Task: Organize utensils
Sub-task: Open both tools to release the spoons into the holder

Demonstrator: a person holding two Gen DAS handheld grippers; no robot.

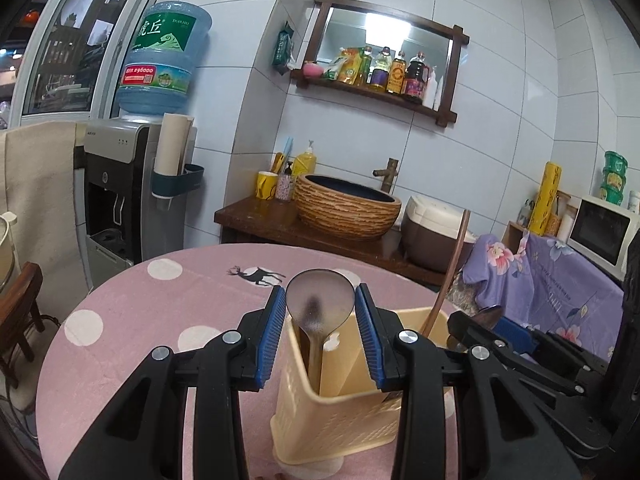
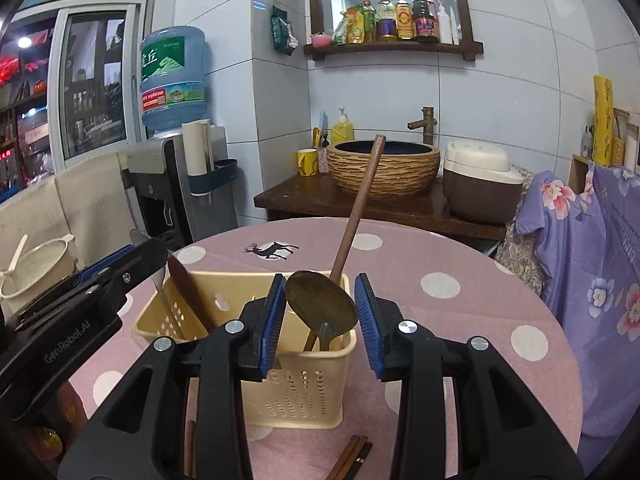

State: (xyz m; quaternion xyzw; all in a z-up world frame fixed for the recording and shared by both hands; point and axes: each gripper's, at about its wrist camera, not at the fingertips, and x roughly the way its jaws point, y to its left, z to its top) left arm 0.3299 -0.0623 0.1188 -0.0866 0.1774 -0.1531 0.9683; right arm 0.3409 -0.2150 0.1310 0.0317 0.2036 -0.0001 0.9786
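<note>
The round counter under a pink cloth with white polka dots and a black deer print (image 2: 460, 248) is cut off at its near edge in both views by the black gripper bodies. On it stands one cream perforated plastic utensil caddy (image 2: 296, 380), rectangular, with an inner divider; its base is partly hidden behind the right gripper.

Three utensils stand in the caddy. A long brown wooden handle (image 2: 354, 220) leans up and back from the right compartment — its lower end is out of sight. A dark bronze-coloured metal ladle-spoon (image 2: 322, 306), bowl up, sits between the fingers of the right gripper (image 2: 320, 312); the blue ribbed pads stand apart from the bowl on both sides, so the grip is released. A matte grey metal spoon (image 1: 320, 300), bowl up and slightly blurred, stands in the left compartment between the fingers of the left gripper (image 1: 320, 320), which are likewise spread and not pressing it.

On the cloth in front of the caddy lie brown wooden chopsticks (image 2: 352, 456), cut off by the frame edge — their count is unclear.
</note>
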